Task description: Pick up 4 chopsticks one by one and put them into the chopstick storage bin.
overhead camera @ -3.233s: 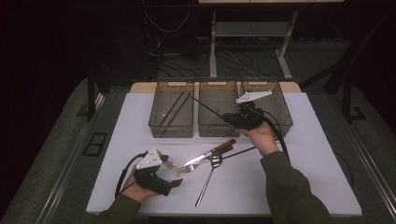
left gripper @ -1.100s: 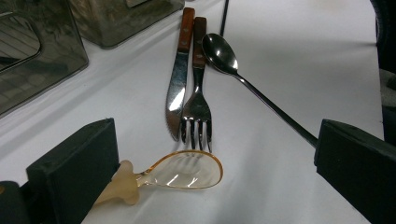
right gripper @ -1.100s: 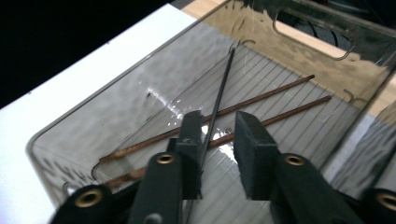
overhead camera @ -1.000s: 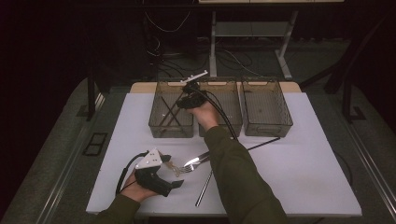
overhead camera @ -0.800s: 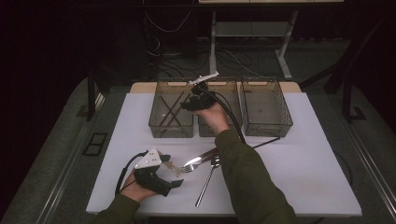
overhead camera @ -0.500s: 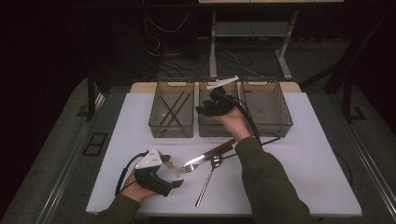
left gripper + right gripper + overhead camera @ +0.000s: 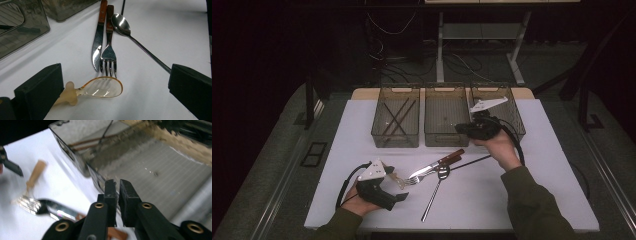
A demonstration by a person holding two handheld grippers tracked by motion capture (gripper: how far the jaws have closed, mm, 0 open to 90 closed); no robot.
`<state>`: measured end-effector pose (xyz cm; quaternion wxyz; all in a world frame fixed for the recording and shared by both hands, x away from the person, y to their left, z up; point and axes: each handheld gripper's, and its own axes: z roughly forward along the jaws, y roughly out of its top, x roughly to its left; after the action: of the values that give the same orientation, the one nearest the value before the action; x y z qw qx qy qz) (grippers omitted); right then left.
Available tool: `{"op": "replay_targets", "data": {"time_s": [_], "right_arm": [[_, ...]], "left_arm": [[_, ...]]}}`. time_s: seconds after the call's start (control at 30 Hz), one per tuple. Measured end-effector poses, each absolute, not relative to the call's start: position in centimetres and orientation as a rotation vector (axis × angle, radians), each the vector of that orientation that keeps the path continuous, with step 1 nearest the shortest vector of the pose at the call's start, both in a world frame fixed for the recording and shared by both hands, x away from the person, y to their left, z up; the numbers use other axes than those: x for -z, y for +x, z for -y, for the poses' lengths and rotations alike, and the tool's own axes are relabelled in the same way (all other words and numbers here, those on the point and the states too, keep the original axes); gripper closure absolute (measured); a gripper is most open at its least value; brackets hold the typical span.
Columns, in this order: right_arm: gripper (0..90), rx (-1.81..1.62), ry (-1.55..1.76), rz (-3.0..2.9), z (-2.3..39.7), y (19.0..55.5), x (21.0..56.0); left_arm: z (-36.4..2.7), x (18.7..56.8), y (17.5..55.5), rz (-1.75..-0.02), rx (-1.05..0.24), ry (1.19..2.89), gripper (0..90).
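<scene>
In the high view, the left gripper (image 7: 401, 196) rested on the white worktop (image 7: 532, 200), jaws spread, just beside a cluster of cutlery: a knife (image 7: 437, 163), a fork (image 7: 412, 179) and a long spoon (image 7: 437, 187). The right gripper (image 7: 460, 128) hovered at the front wall of the middle bin (image 7: 446, 116), with the left bin (image 7: 396, 117) and right bin (image 7: 512, 107) on either side.

In the left gripper view, its jaws stood wide apart, released. A clear plastic spoon (image 7: 100, 87) lay on the worktop, its handle end touching the left jaw; the knife (image 7: 97, 45), fork (image 7: 108, 53) and metal spoon (image 7: 122, 23) lay just beyond.

In the right gripper view, its jaws had just closed and stood clenched, nothing between them, over the middle bin's (image 7: 160, 172) edge.
</scene>
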<state>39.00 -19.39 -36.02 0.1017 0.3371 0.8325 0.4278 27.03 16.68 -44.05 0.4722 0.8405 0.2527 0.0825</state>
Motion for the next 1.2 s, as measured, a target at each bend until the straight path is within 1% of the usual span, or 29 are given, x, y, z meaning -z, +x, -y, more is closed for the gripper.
{"op": "replay_targets", "data": {"time_s": [0.03,0.1,0.37,0.7,0.93,1.2], "right_arm": [[89.1,-1.259,1.002,-2.454,20.0,38.8,36.2],[89.8,-1.242,1.016,-2.454,21.1,38.4,36.6],[90.0,-1.159,1.117,-2.412,25.8,37.6,38.9],[90.0,-1.022,1.238,-2.377,29.8,37.5,42.1],[90.0,-0.957,1.292,-2.378,30.6,37.9,43.8],[90.0,-0.942,1.298,-2.370,30.5,38.2,44.2]], "left_arm": [[-16.7,44.1,27.0,-0.620,-0.202,2.059,0.0],[-16.7,44.1,27.0,-0.621,-0.202,2.060,0.0],[-16.6,44.1,27.1,-0.626,-0.203,2.063,0.0],[-16.6,44.1,27.0,-0.627,-0.206,2.068,0.0],[-16.6,44.2,27.1,-0.627,-0.205,2.069,0.0],[-16.6,44.2,27.1,-0.628,-0.206,2.071,0.0]]}}
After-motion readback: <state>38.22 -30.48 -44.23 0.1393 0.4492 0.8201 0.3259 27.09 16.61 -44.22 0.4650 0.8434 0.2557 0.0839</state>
